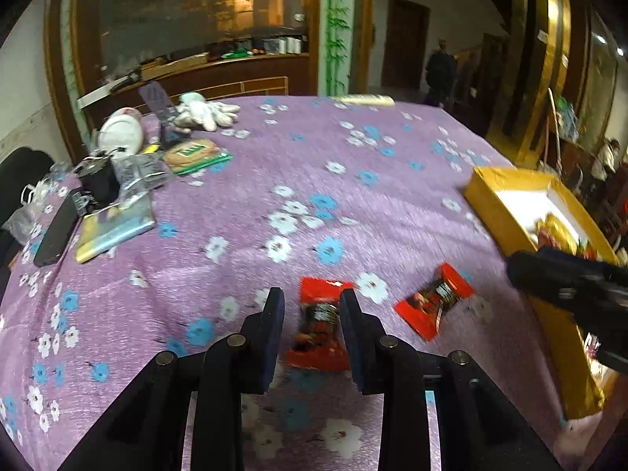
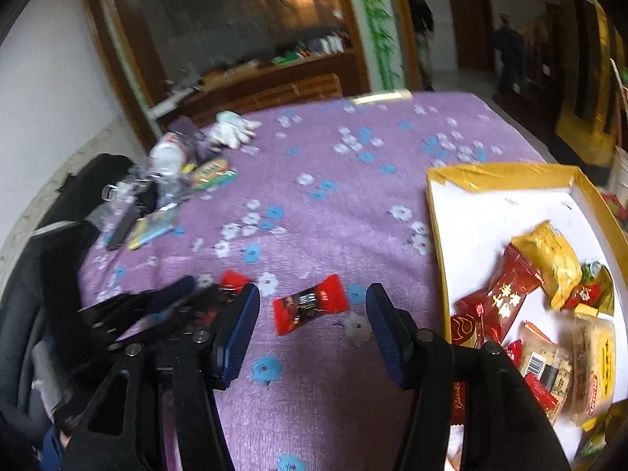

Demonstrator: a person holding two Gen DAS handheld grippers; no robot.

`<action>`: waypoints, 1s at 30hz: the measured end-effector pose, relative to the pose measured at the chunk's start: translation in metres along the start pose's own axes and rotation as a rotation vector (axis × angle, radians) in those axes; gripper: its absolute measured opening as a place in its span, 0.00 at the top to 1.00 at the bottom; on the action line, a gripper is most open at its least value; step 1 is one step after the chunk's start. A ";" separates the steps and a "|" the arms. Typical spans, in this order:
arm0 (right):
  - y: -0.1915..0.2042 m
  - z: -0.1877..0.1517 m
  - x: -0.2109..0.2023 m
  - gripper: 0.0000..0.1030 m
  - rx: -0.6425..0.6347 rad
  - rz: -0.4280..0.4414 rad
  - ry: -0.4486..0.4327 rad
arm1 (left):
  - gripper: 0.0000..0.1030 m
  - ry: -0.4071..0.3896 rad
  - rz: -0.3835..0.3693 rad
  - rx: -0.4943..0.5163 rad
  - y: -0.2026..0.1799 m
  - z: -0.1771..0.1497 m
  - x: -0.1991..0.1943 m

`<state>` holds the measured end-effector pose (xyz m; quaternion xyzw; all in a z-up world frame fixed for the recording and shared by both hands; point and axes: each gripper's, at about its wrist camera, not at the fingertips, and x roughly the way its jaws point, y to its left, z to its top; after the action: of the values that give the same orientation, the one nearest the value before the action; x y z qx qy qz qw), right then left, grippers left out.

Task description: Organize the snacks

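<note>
Table covered w/ purple floral cloth; clutter piled at far-left corner. Gold box w/ snacks set at right edge. Left gripper narrowed onto red snack packet. Right gripper held wide, nothing gripped; 2nd red packet lies on cloth between its jaws. Wood-framed glass partition seen behind.

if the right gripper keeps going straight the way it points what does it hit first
Most likely the red candy lying loose on the purple tablecloth. It sits between the open fingers of the right gripper, just ahead of them. Depth is hard to judge here, so it might touch the cloth first.
</note>
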<state>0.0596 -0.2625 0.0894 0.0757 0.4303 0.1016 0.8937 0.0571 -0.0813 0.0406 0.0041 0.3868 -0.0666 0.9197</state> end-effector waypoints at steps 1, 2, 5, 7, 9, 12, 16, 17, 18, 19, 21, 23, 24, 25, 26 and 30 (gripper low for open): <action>-0.001 0.003 0.010 0.47 0.024 -0.008 0.039 | 0.71 -0.004 0.004 -0.014 0.004 0.001 -0.001; -0.002 0.006 0.020 0.47 0.047 -0.022 0.076 | 0.71 -0.008 0.011 -0.022 0.007 0.002 -0.001; -0.009 0.013 0.047 0.56 0.113 -0.054 0.156 | 0.71 -0.025 0.026 -0.052 0.017 0.004 -0.004; -0.011 0.017 0.061 0.57 0.127 -0.063 0.178 | 0.71 -0.027 0.031 -0.062 0.021 0.004 -0.004; -0.013 0.023 0.075 0.60 0.129 -0.075 0.200 | 0.71 -0.022 0.032 -0.080 0.026 0.005 -0.003; -0.017 0.023 0.090 0.67 0.136 -0.089 0.220 | 0.71 -0.016 0.021 -0.094 0.029 0.006 -0.002; -0.013 0.016 0.086 0.71 0.119 -0.077 0.216 | 0.71 -0.016 0.020 -0.096 0.030 0.006 -0.002; -0.011 0.012 0.083 0.71 0.121 -0.054 0.228 | 0.71 -0.016 0.021 -0.095 0.030 0.007 -0.002; -0.008 0.009 0.081 0.72 0.119 -0.019 0.246 | 0.71 -0.016 0.022 -0.096 0.030 0.007 -0.001; -0.002 0.004 0.079 0.72 0.110 0.030 0.272 | 0.71 -0.016 0.020 -0.096 0.030 0.007 -0.002; 0.006 -0.002 0.071 0.72 0.126 0.128 0.283 | 0.71 -0.014 0.021 -0.096 0.030 0.007 -0.001; 0.009 -0.002 0.064 0.72 0.141 0.170 0.260 | 0.71 -0.008 0.016 -0.105 0.033 0.007 0.000; 0.010 -0.001 0.063 0.72 0.133 0.163 0.250 | 0.71 -0.001 0.008 -0.116 0.035 0.007 0.002; 0.011 0.001 0.063 0.72 0.117 0.153 0.239 | 0.71 0.003 0.008 -0.121 0.036 0.007 0.002; 0.012 0.001 0.066 0.72 0.095 0.142 0.238 | 0.71 0.010 0.009 -0.126 0.038 0.007 0.004; 0.017 -0.003 0.081 0.72 0.041 0.157 0.258 | 0.71 0.026 -0.002 -0.131 0.039 0.005 0.007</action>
<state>0.1047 -0.2254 0.0303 0.1138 0.5364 0.1714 0.8185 0.0708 -0.0440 0.0374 -0.0556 0.4023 -0.0423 0.9128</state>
